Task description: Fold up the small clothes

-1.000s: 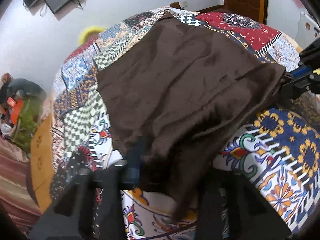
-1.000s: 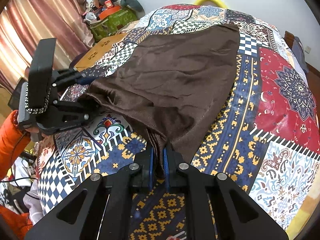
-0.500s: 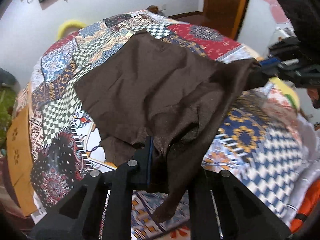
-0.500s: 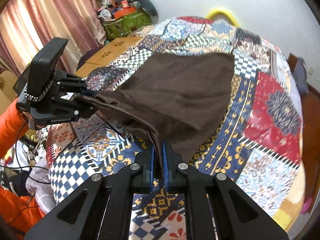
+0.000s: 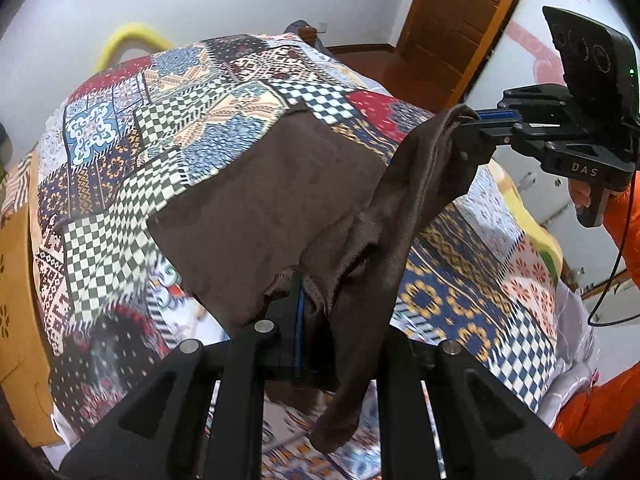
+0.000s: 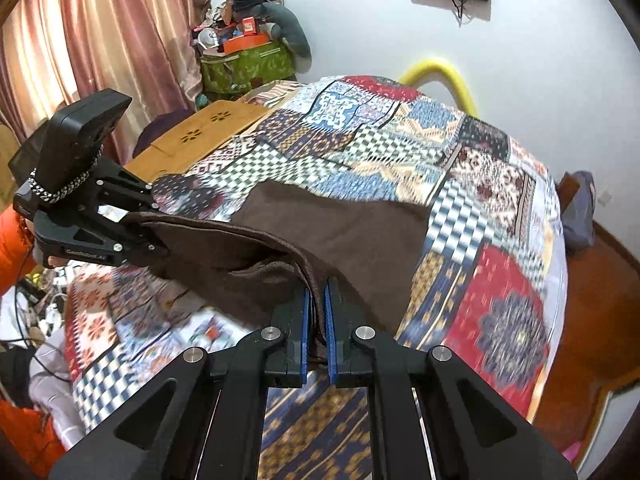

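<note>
A brown garment (image 5: 264, 200) lies partly on the patchwork bedspread (image 5: 168, 128), its near edge lifted off the bed. My left gripper (image 5: 320, 312) is shut on one near corner; cloth hangs over its fingers. My right gripper (image 6: 316, 320) is shut on the other near corner, the fabric pinched between its blue pads. In the right wrist view the garment (image 6: 344, 232) stretches from my right gripper to the left gripper (image 6: 154, 236) at the left. In the left wrist view the right gripper (image 5: 468, 120) holds its corner high at upper right.
The bedspread (image 6: 420, 140) covers a bed. A wooden board (image 6: 200, 140) lies at the bed's left side, with a green bag (image 6: 244, 68) of clutter and curtains behind. A wooden door (image 5: 460, 20) and a yellow hoop (image 5: 124, 40) stand by the wall.
Both grippers have risen and moved forward over the bed, carrying the near edge of the brown garment up and toward its far edge. The flat part on the bed has shrunk.
</note>
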